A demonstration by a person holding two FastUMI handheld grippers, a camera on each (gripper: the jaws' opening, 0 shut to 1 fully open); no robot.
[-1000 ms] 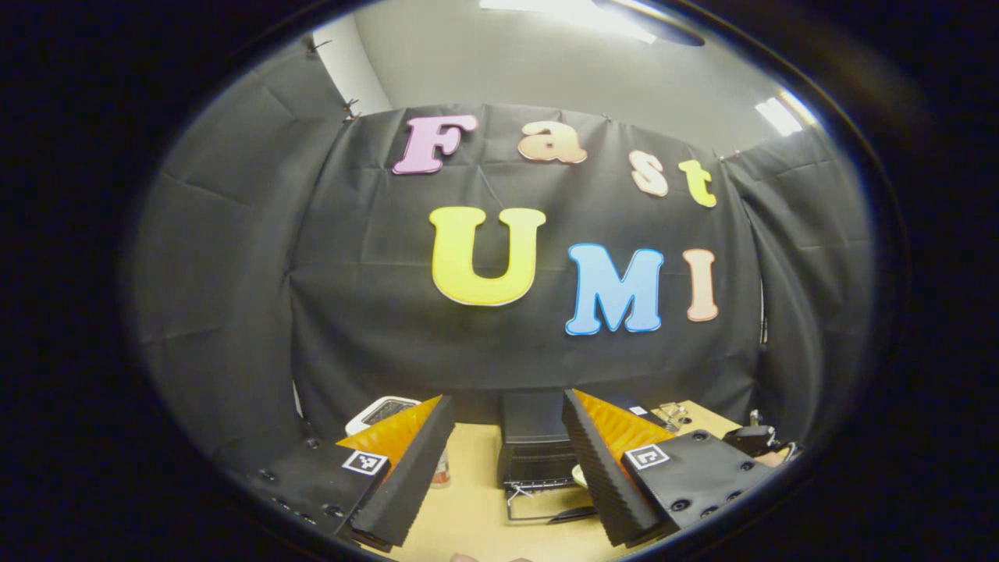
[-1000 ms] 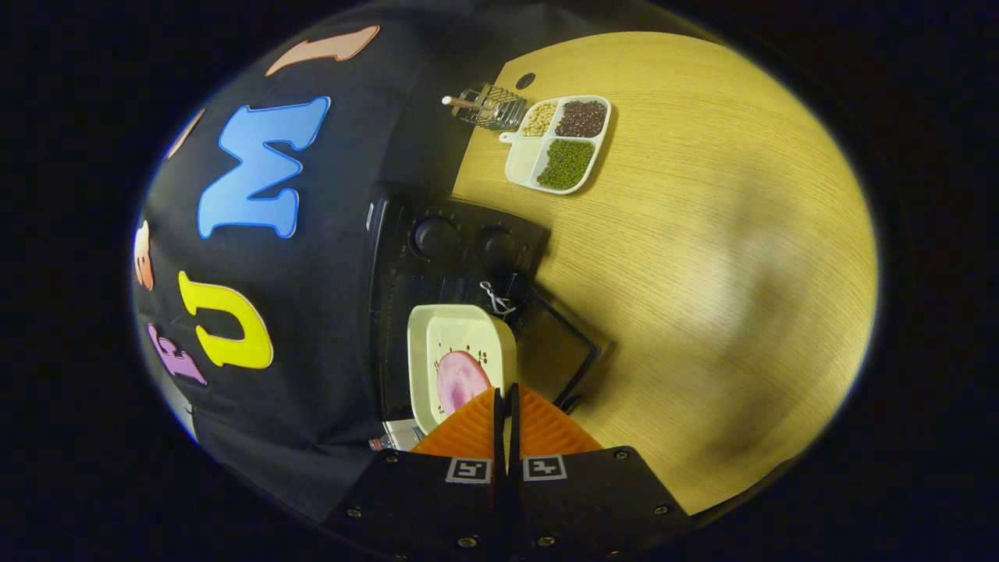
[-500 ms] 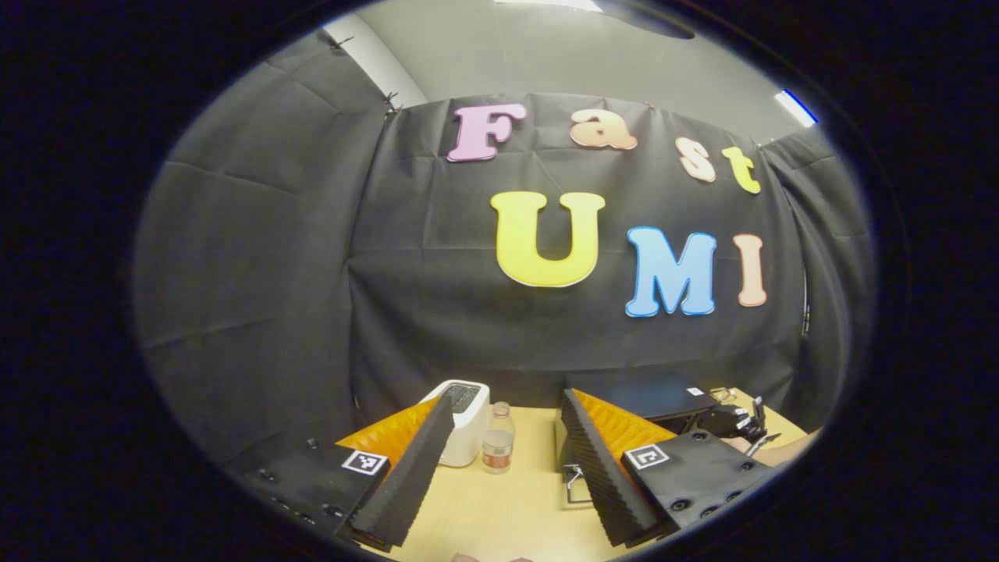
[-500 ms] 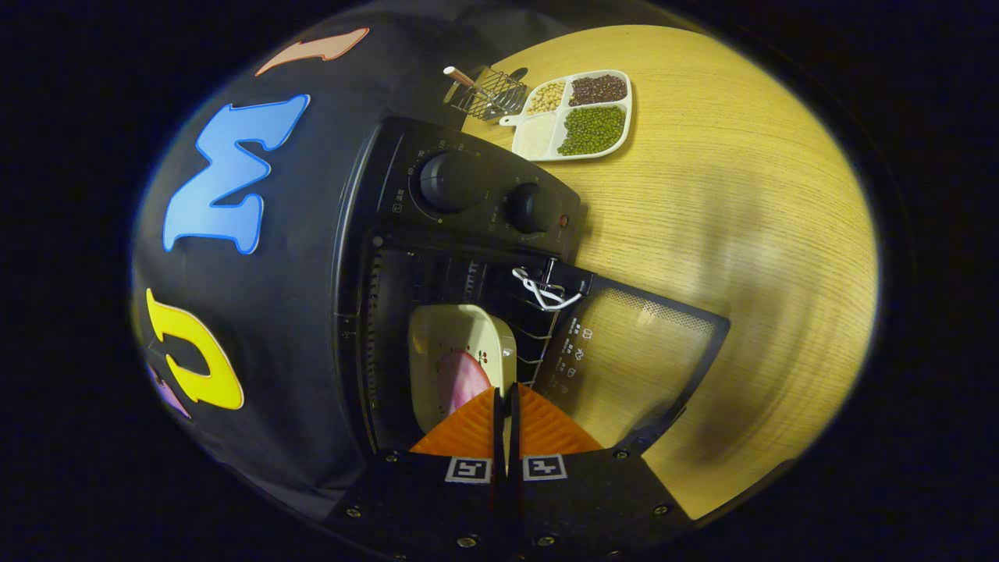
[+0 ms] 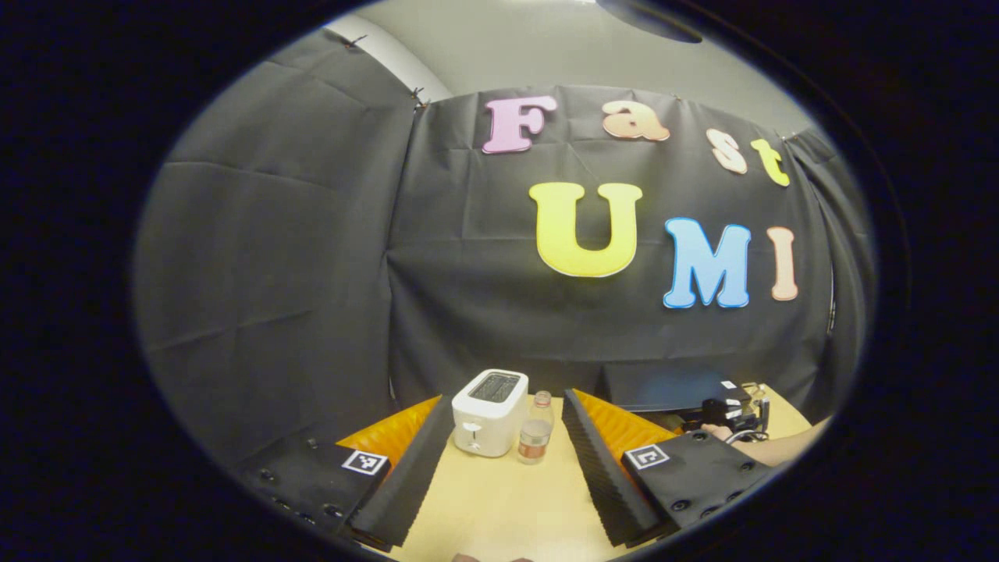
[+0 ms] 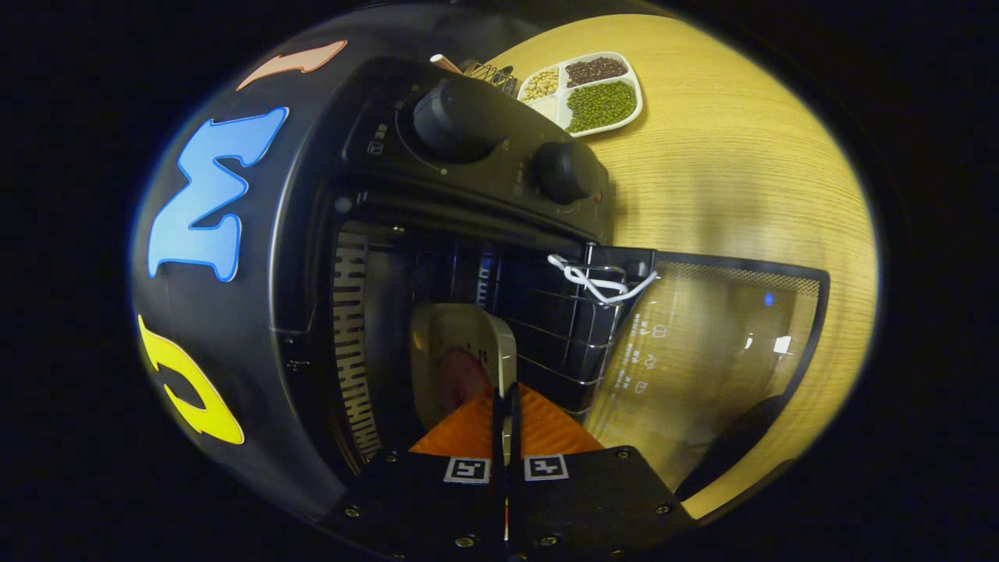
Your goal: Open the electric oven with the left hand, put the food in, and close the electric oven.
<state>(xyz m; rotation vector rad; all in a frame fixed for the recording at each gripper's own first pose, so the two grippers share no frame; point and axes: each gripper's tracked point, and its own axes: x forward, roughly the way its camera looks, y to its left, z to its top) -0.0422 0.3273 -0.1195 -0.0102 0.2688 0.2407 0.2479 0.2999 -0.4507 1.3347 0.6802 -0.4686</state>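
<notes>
The right hand-held gripper (image 6: 505, 414) pinched the food dish (image 6: 460, 363) by its rim to slide it inside the open oven (image 6: 437, 234); the left hand-held gripper (image 5: 499, 468) gaped wide, empty, clear of the door (image 6: 702, 343).

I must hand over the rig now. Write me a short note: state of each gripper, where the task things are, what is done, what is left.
Left gripper: open, holds nothing, above the table near the toaster and a bottle.
Right gripper: shut on the rim of the plate with the food, held at the mouth of the electric oven.
Oven door: open, folded down.
Done: door opened, plate brought to the cavity.
Left: set the plate on the rack, release, withdraw, close the door.
</notes>
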